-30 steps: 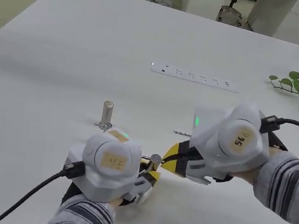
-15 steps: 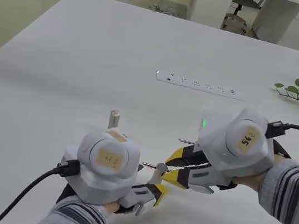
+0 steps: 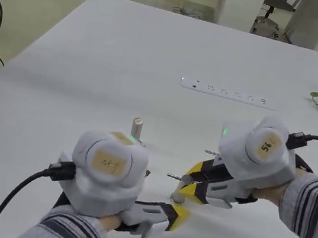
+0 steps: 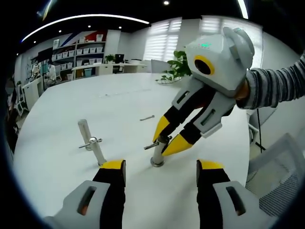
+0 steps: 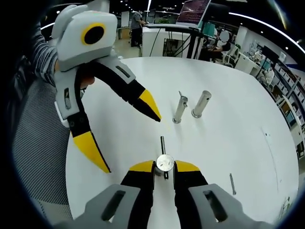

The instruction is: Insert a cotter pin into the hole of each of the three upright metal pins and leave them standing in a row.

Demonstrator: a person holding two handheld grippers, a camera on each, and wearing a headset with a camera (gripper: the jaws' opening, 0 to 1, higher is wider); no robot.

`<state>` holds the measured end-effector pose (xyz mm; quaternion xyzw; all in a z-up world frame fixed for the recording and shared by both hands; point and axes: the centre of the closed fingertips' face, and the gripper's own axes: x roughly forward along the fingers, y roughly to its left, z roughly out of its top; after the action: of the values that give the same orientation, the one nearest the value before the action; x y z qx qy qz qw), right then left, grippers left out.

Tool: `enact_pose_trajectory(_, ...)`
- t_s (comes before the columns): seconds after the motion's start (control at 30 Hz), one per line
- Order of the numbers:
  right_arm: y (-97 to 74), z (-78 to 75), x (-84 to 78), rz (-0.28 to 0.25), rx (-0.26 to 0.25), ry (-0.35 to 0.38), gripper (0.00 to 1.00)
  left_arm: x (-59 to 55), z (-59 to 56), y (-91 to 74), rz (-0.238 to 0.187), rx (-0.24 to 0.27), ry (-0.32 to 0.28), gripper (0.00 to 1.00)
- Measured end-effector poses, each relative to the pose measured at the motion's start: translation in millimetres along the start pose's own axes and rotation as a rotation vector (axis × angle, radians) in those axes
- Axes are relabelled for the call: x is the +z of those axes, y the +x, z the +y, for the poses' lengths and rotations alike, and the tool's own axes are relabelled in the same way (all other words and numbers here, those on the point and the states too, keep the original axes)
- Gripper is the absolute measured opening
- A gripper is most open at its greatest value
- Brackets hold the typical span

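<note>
Left gripper view: the left gripper (image 4: 162,165) points level over the counter (image 4: 57,143), its jaws wide apart and empty. The right gripper (image 4: 167,140) slants down from the upper right, pinching an upright metal pin (image 4: 157,157) with a cotter pin (image 4: 149,146) jutting from it.

Right gripper view: its own jaws are clamped on that pin's top.

Head view: both grippers angle inward, tips near each other.

handwritten "56" on the tan sticker (image 3: 268,147) of the right gripper (image 3: 188,182); left gripper (image 4: 162,167) sticker (image 3: 109,162) too blurred

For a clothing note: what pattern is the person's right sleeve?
Right sleeve: grey with dark stripes; clearest in the head view.
</note>
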<state>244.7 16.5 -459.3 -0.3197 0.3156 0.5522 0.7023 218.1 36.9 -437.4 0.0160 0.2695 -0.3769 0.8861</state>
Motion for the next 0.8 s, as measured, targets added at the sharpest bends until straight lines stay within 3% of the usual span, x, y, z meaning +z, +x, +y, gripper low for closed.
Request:
enact_pose_trajectory(0.2,-0.8,2.1,2.8,-0.034,0.034,0.051,0.08,2.4,-0.9,-12.1,-0.027,0.006,0.010,0.66)
enact_pose_trajectory(0.53,-2.0,-0.5,3.4,-0.026,0.058,0.030,0.08,6.7,8.9,-21.0,-0.067,0.033,0.029,0.79)
enact_pose_trajectory(0.8,-5.4,-10.3,4.8,-0.009,0.056,0.004,0.08,5.8,18.1,-24.4,-0.061,0.056,0.027,0.87)
